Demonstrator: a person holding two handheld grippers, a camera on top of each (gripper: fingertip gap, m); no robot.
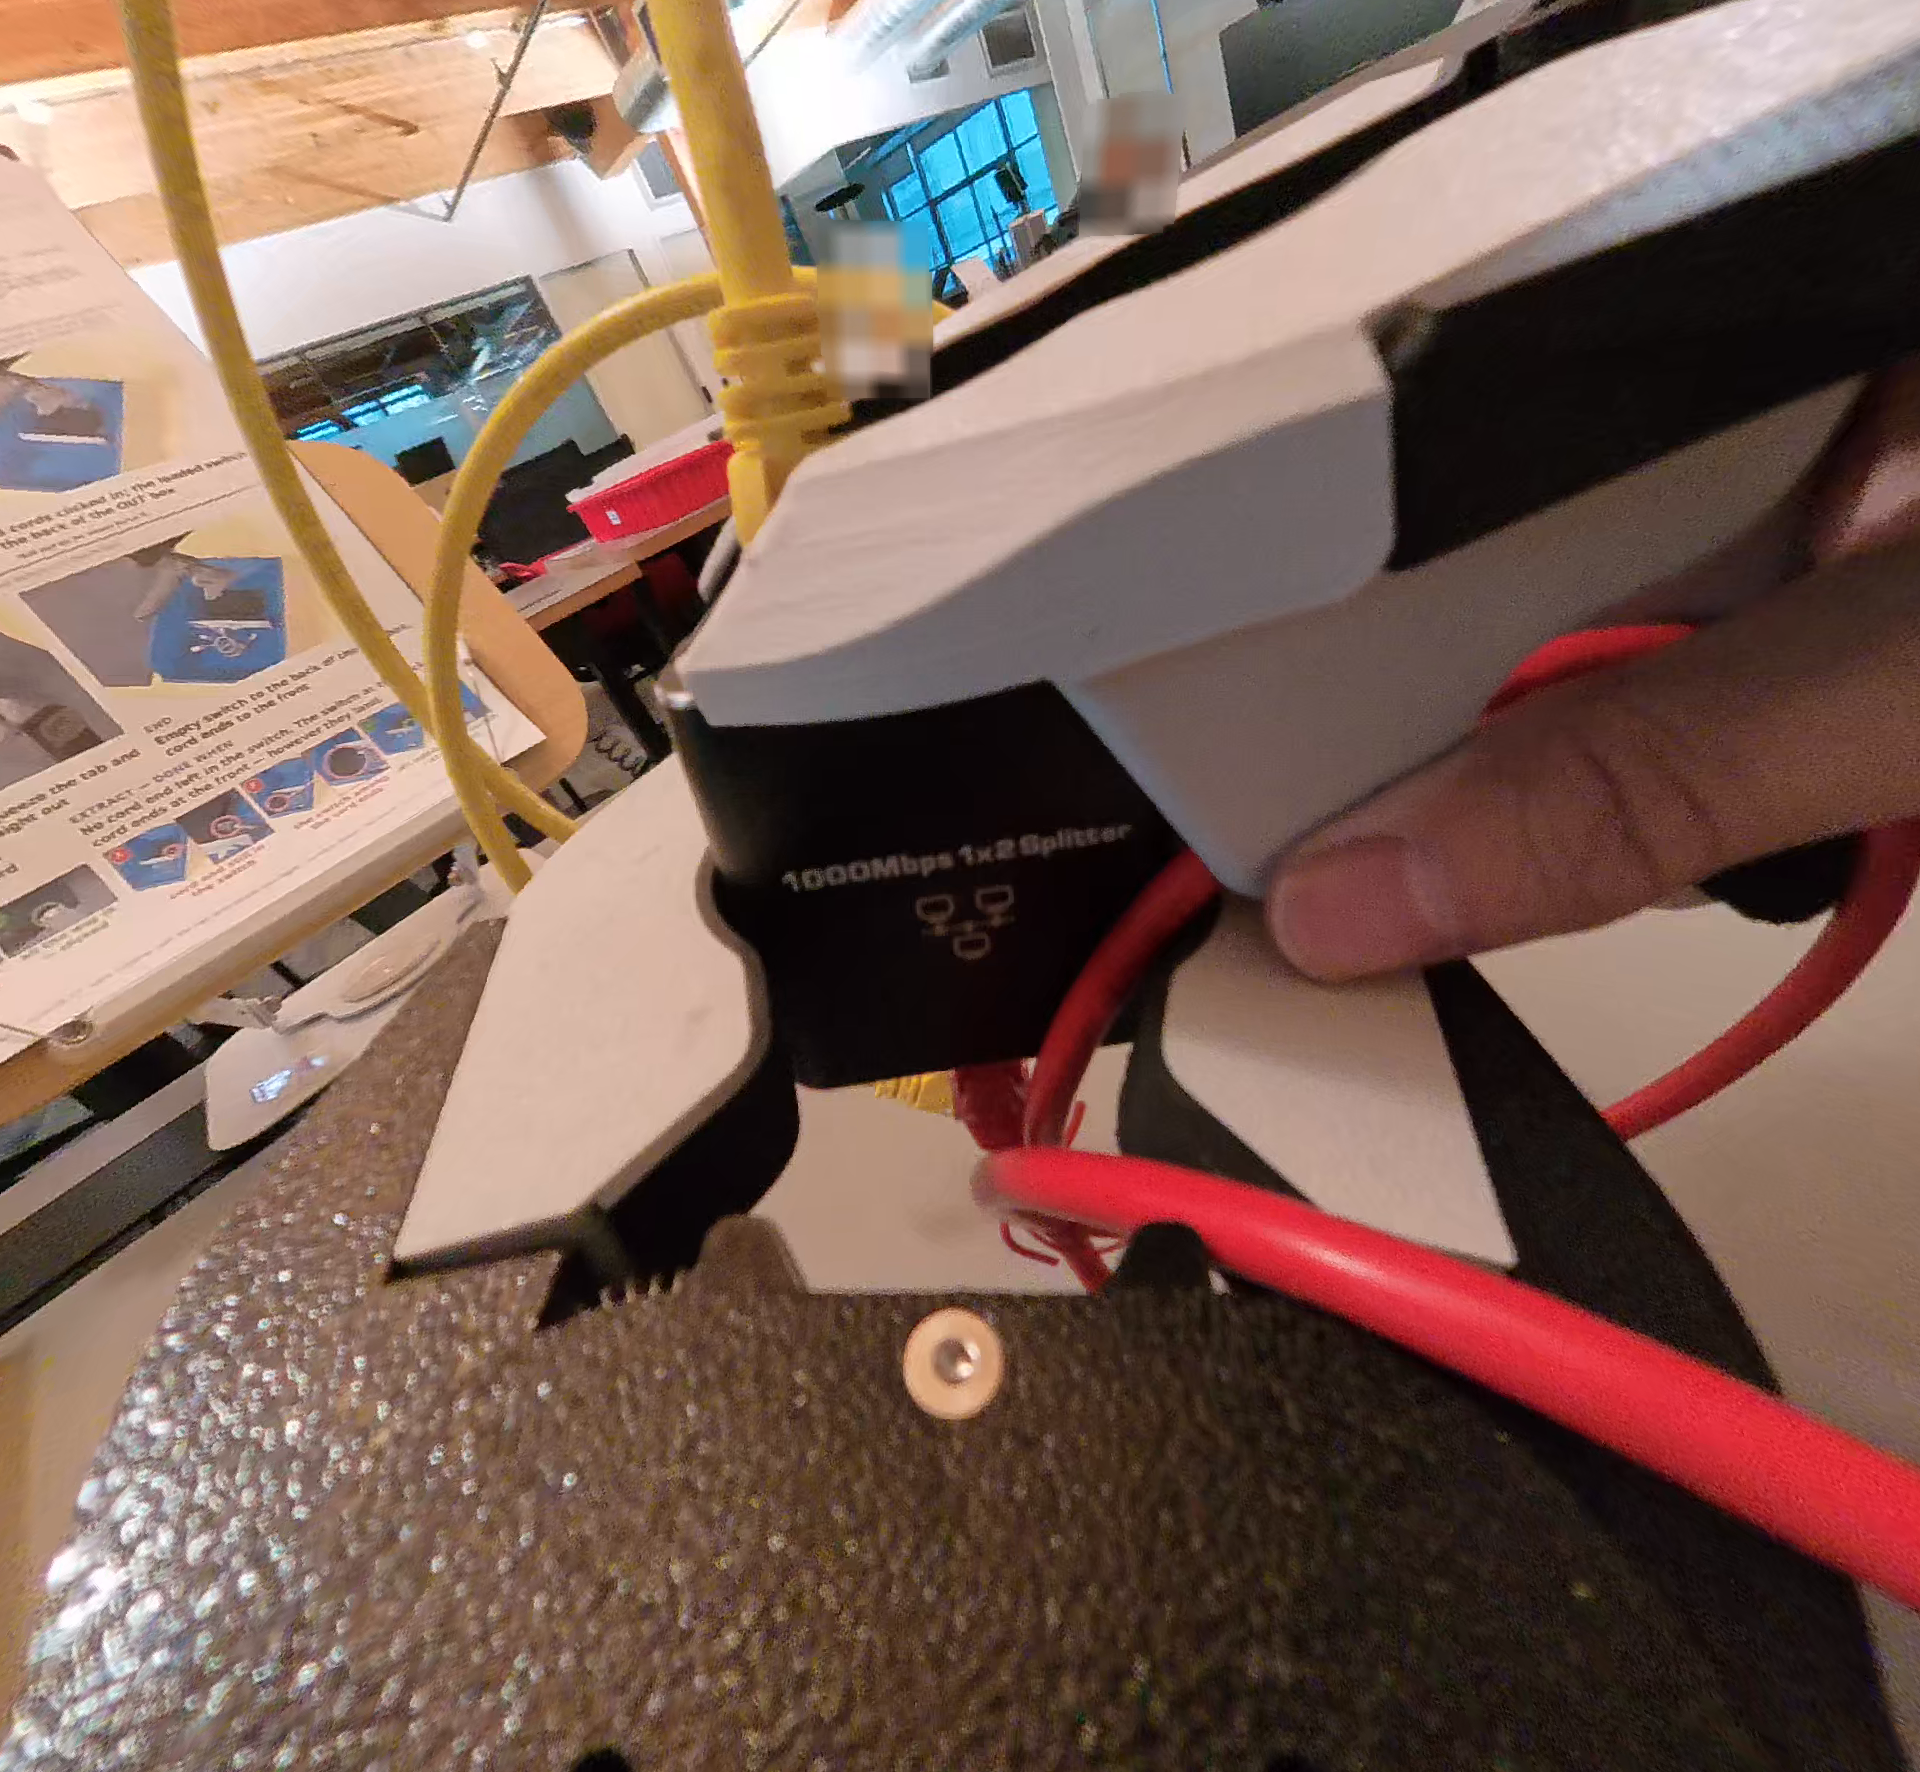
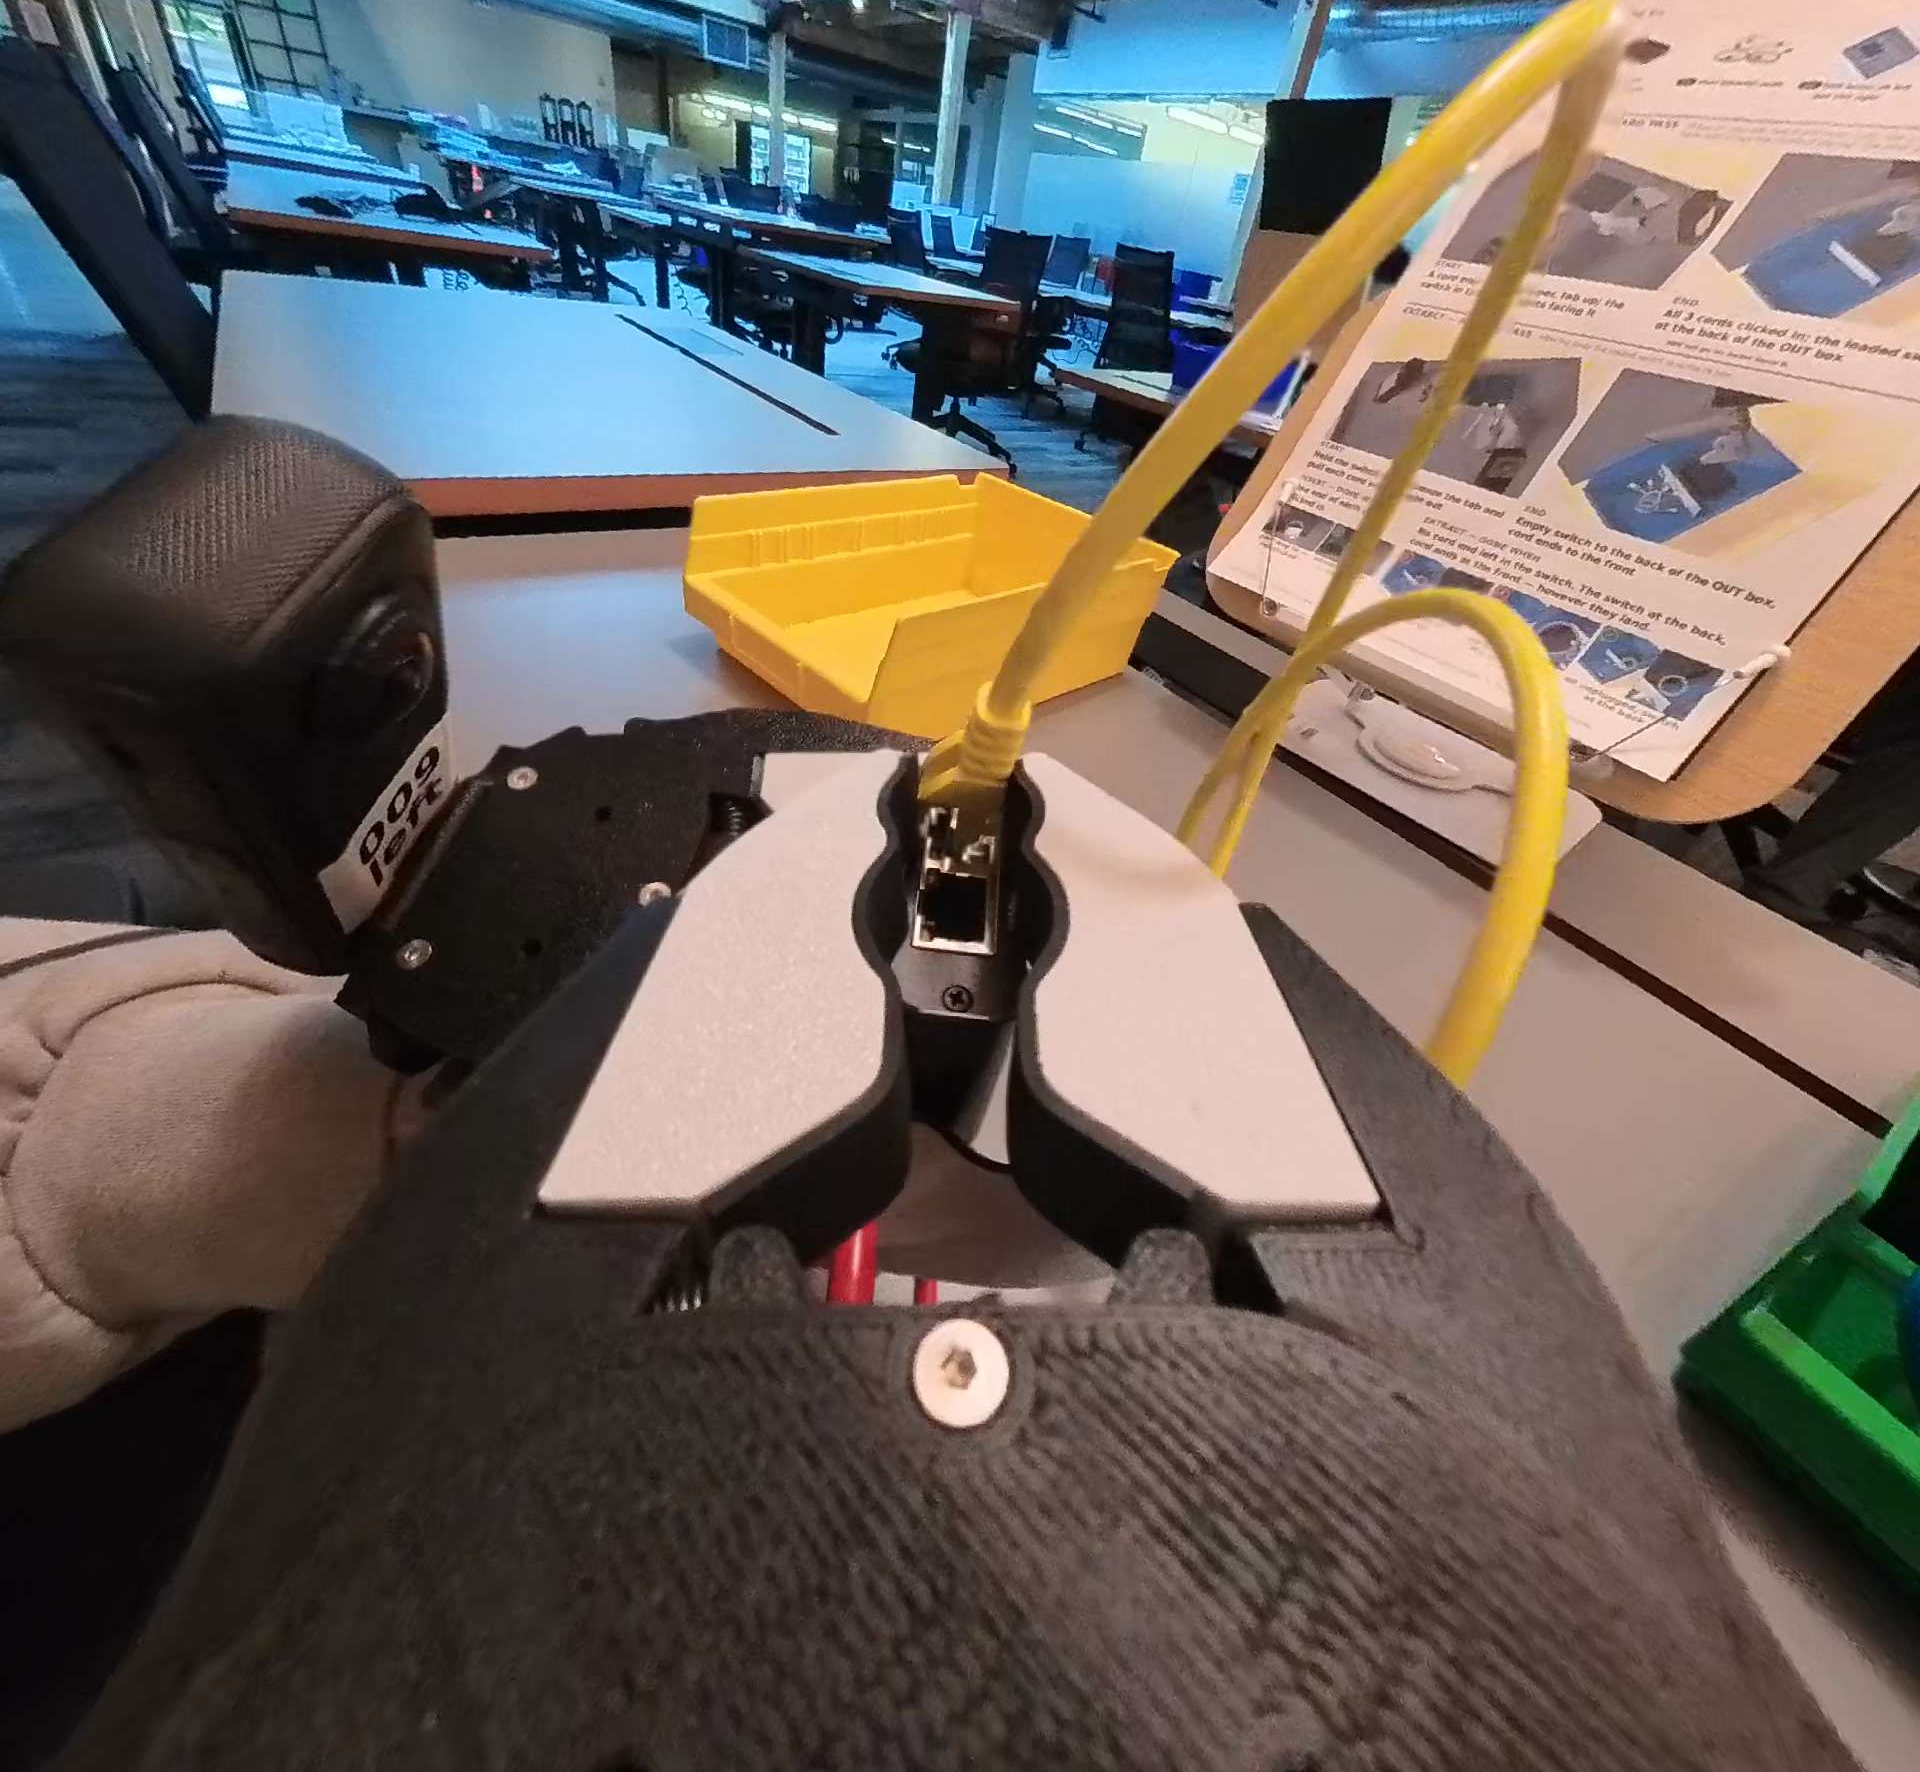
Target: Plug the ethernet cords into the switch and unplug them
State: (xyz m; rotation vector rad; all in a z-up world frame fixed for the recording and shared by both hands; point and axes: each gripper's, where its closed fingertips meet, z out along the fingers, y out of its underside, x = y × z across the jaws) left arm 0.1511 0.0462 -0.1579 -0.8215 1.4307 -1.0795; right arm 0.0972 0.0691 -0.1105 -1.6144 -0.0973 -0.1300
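Observation:
The black switch (image 2: 951, 984) is clamped between the grey fingers (image 2: 769, 974) of my right gripper (image 2: 954, 849), port face up. A yellow cord (image 2: 1195, 434) is plugged into its upper port; the port below is empty. In the left wrist view the switch (image 1: 914, 787) sits between the fingers of my left gripper (image 1: 966, 1016), which stand against its two sides. A red cord (image 1: 1455, 1327) and a yellow plug (image 1: 914, 1090) sit in its near end. The right gripper (image 1: 1039, 527) clamps it from the upper right. A person's finger (image 1: 1558, 808) rests beside it.
An empty yellow bin (image 2: 914, 579) stands on the grey table (image 2: 1558, 1151) behind the switch. A green bin (image 2: 1829, 1359) is at the right edge. An instruction sheet on a wooden stand (image 2: 1662, 372) leans at the back right. A grey sleeve (image 2: 156, 1151) is at left.

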